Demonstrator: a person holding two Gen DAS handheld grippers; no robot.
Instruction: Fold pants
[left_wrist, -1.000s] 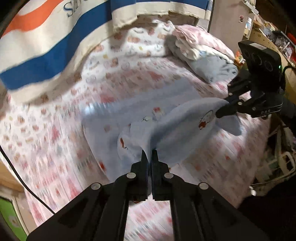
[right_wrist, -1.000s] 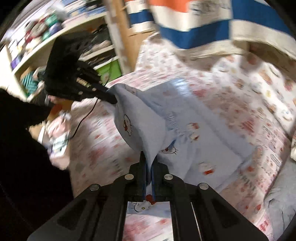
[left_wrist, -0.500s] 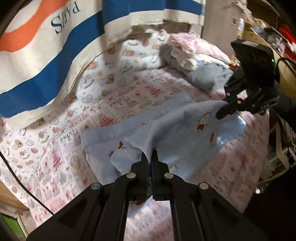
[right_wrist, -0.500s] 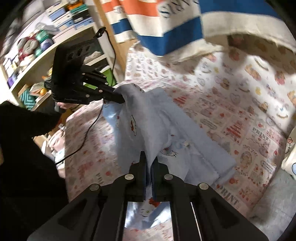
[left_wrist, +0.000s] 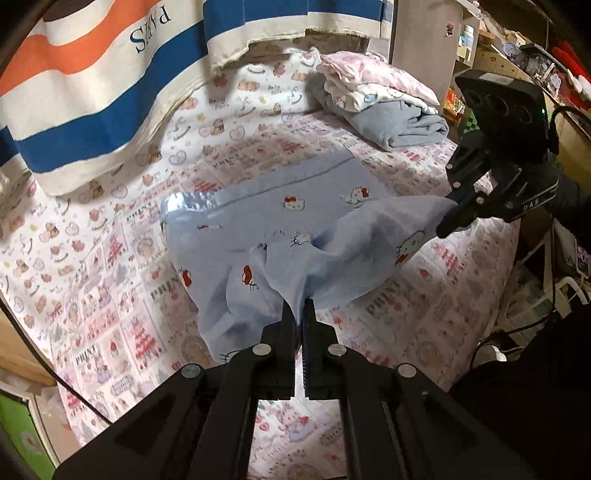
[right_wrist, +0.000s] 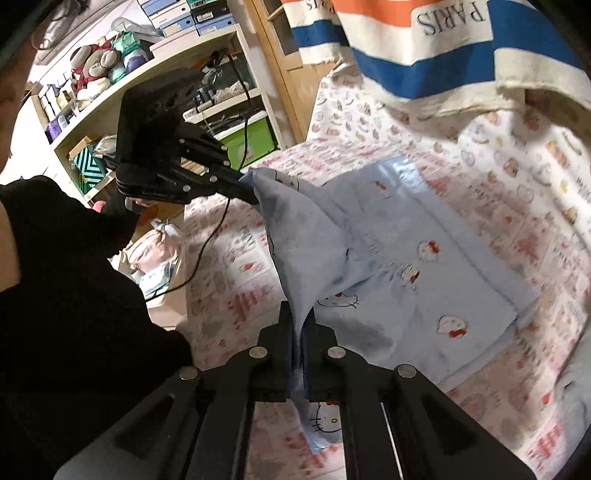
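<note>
Light blue pants (left_wrist: 280, 221) with a cartoon cat print lie partly spread on the bed; they also show in the right wrist view (right_wrist: 424, 266). My left gripper (left_wrist: 300, 312) is shut on one edge of the pants and holds it above the bed. My right gripper (right_wrist: 301, 314) is shut on another edge, also lifted. Each gripper shows in the other's view: the right one (left_wrist: 448, 221) and the left one (right_wrist: 251, 194). The cloth hangs stretched between them, with the far part flat on the bed.
The bed has a pink printed sheet (left_wrist: 92, 266). A striped blue, orange and white towel (left_wrist: 92, 92) hangs behind it. Folded blankets (left_wrist: 380, 107) lie at the far corner. Shelves (right_wrist: 110, 92) with boxes and toys stand beside the bed. A black cable (right_wrist: 207, 243) trails from the left gripper.
Both grippers have pulled back toward the near side of the bed with the held edges. More of the pants now lies flat and spread out on the sheet.
</note>
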